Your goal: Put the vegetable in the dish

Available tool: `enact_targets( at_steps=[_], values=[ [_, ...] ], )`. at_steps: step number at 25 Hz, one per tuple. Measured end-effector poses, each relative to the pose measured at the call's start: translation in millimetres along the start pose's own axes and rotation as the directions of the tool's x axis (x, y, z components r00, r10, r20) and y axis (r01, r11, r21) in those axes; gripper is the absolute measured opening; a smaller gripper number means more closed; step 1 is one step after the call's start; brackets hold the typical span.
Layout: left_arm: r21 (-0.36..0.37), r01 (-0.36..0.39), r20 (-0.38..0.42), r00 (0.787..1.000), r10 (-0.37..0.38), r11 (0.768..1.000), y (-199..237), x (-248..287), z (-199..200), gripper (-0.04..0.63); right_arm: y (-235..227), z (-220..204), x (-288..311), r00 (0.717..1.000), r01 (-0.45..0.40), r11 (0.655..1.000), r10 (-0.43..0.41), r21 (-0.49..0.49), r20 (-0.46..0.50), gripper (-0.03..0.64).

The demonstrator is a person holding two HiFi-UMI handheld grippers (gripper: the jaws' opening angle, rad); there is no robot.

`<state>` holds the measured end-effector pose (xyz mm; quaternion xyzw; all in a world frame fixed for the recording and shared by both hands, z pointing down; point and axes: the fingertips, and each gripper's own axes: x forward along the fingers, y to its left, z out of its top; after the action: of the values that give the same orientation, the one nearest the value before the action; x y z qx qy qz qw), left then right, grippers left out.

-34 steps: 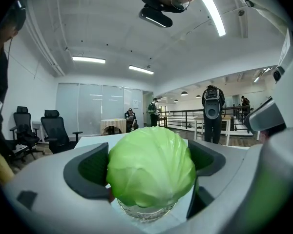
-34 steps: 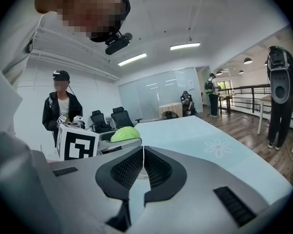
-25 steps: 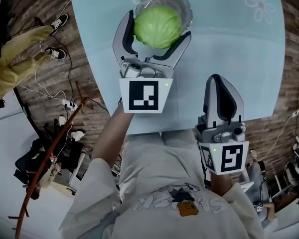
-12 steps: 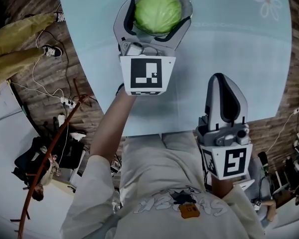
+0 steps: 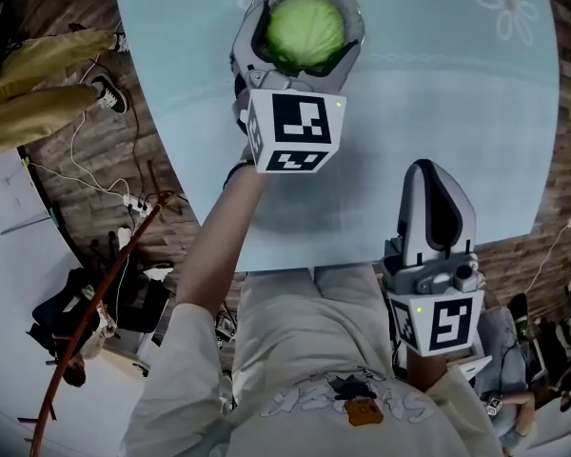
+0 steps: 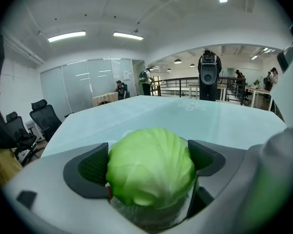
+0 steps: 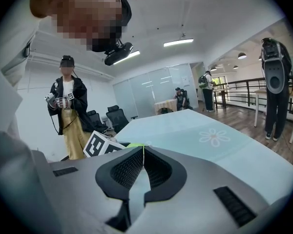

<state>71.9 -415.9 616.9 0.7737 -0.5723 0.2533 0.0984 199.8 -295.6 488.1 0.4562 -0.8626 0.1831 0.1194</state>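
- Green cabbage [image 5: 306,31], round and pale, clamped between the two jaws of the left gripper [image 5: 303,38], at the far edge of the table [image 5: 438,93].
- Directly above the clear glass dish [image 5: 354,8]; in the left gripper view, cabbage [image 6: 150,172] with its underside down against the glass of the dish [image 6: 154,218], though cannot tell whether its weight rests there.
- Left gripper [image 6: 150,164] with its dark ribbed pads [image 6: 90,169] pressed on the left and right flanks of the cabbage, jaws spread to the width of the head.
- Marker cube [image 5: 295,131] of that gripper tilted, just near of the dish, at the end of a bare forearm stretched out over the table.
- Right gripper [image 5: 430,174] well apart, at the near right edge of the table, pointing away from the body, nothing between its jaws.
- In the right gripper view, right gripper [image 7: 142,152] with pads [image 7: 129,169] pressed together, tips touching.
- Table top pale blue and glossy, with a white flower print [image 5: 509,3] at the far right.
- Left of the table, on the wooden floor, legs in yellow trousers [image 5: 38,84] and white cables [image 5: 124,198].
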Motion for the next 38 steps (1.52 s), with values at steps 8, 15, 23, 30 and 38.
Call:
enact_targets(
  at_steps=[8, 15, 23, 30, 38],
  values=[
    [0.093, -0.028, 0.001, 1.0, 0.028, 0.995, 2, 2, 19, 0.512, 0, 0, -5, 1.0, -0.003, 1.0, 0.003, 0.004, 0.011, 0.025],
    [0.074, -0.023, -0.001, 1.0, 0.023, 0.997, -2, -12, 23, 0.512, 7, 5, -14, 1.0, -0.011, 1.0, 0.011, 0.001, 0.026, 0.024],
    [0.024, 0.012, 0.021, 1.0, -0.012, 1.0, -10, -41, 27, 0.428, 17, 13, -23, 0.999, -0.007, 1.0, 0.007, -0.013, 0.038, 0.023],
    [-0.034, 0.0, 0.016, 1.0, 0.001, 0.999, -8, -67, 33, 0.247, 25, 13, -30, 1.0, 0.006, 1.0, -0.006, 0.018, 0.012, 0.023],
    [-0.042, -0.073, 0.013, 0.997, 0.074, 0.996, 2, -113, 38, 0.02, 47, 30, -42, 0.999, 0.013, 1.0, -0.012, -0.013, 0.045, 0.023]
  ],
)
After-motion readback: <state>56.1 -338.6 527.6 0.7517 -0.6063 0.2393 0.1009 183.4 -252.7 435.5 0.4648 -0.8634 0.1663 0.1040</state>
